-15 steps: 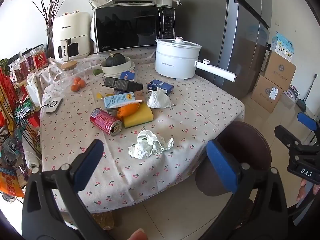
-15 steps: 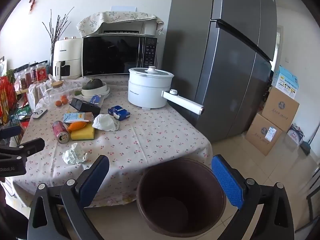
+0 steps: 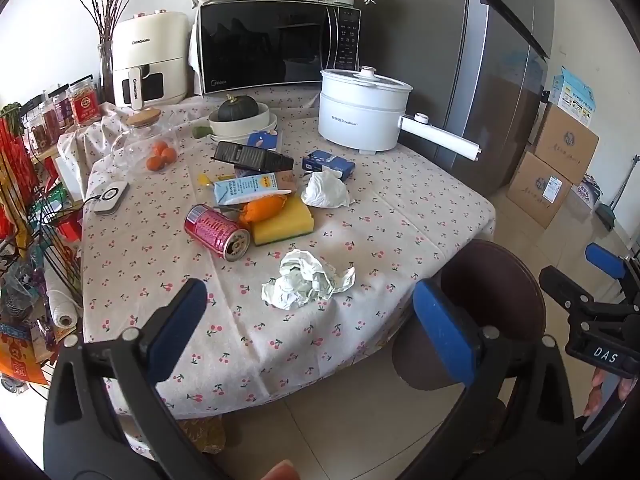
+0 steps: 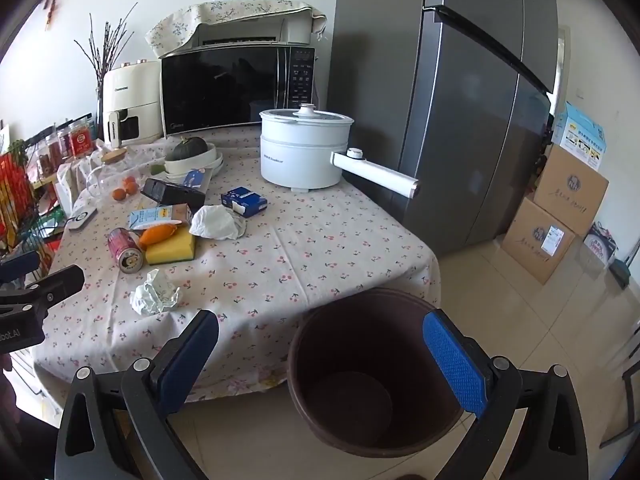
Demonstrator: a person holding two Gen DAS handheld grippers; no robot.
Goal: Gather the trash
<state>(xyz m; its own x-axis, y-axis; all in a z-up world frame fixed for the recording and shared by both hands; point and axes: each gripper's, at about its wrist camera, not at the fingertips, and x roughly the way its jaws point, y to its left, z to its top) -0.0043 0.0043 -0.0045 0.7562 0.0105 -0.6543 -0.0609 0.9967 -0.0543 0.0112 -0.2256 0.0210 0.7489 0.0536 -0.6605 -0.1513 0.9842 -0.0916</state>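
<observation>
Both tongs are spread wide with nothing in them. The left gripper (image 3: 308, 320) hangs off the near edge of the table (image 3: 400, 216), and the crumpled paper wad (image 3: 306, 282) sits right ahead of it, pretty much centred between the blue pads, not touched yet. My guess is that's the first grab, since it's the closest piece of trash to the edge.

The right gripper (image 4: 320, 348) is lower and off to the right, looking down into the brown bin (image 4: 372, 376), which stands on the floor tucked against the table corner. Makes sense as a spot: short carry from cloth to bin. The bin looks empty as far as I can see.

Further out past the wad there's a red can (image 3: 216, 232) on its side, touching nothing but just beside a yellow sponge (image 3: 282, 226), then a second white tissue (image 3: 324, 190) beyond that. A white cooker pot (image 3: 362, 112) sits well behind everything, probably not trash.
</observation>
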